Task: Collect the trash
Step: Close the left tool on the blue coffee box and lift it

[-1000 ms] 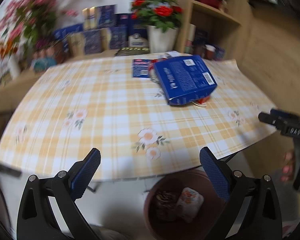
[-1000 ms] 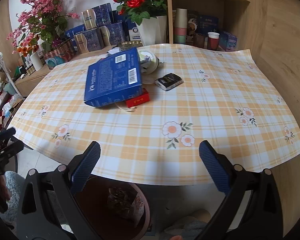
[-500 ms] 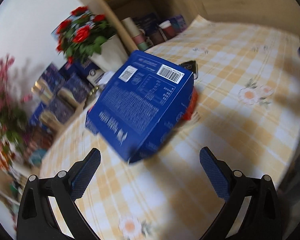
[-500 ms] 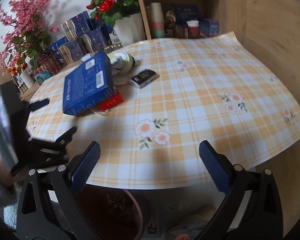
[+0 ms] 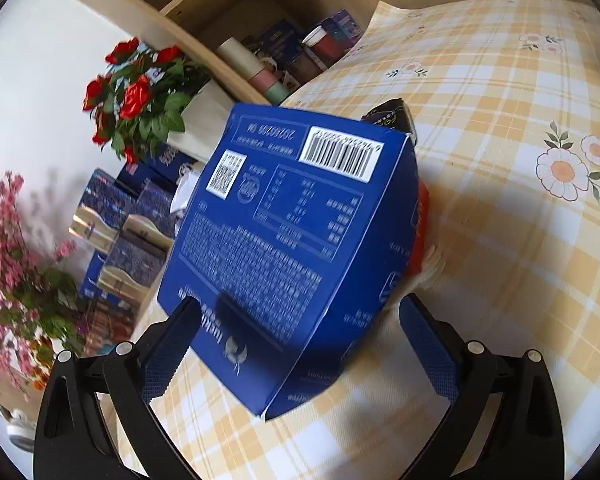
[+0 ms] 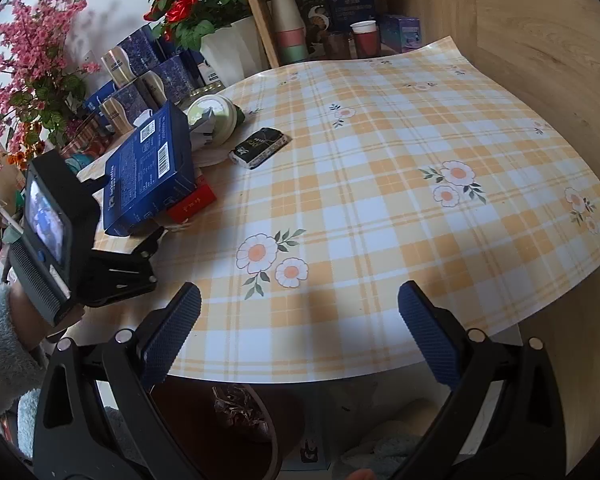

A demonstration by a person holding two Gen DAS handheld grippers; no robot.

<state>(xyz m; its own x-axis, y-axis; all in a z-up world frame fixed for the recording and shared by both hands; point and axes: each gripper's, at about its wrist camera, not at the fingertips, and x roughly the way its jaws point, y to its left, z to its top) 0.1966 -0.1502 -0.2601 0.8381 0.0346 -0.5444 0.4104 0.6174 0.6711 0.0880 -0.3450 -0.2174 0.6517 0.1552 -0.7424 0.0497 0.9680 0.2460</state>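
Currently my left gripper point(image 5: 298, 350) is spread wide around the near corner of the blue box point(image 5: 284, 248), with neither pad touching it; my right gripper point(image 6: 298, 338) hangs released over the table edge at lower centre, holding nothing. Procedure: advance until the pads point(image 5: 166, 354) bracket the box's narrow sides, then close squarely, since the box sits tilted, propped on a red packet point(image 6: 192, 204), and would likely pivot under an off-centre pinch. The box fills the centre of the left view: glossy cardboard, white print, barcode uppermost. A dark packet point(image 6: 260, 148) lies just beyond it. The brown bin point(image 6: 224, 432) below the table edge appears the likely drop point.
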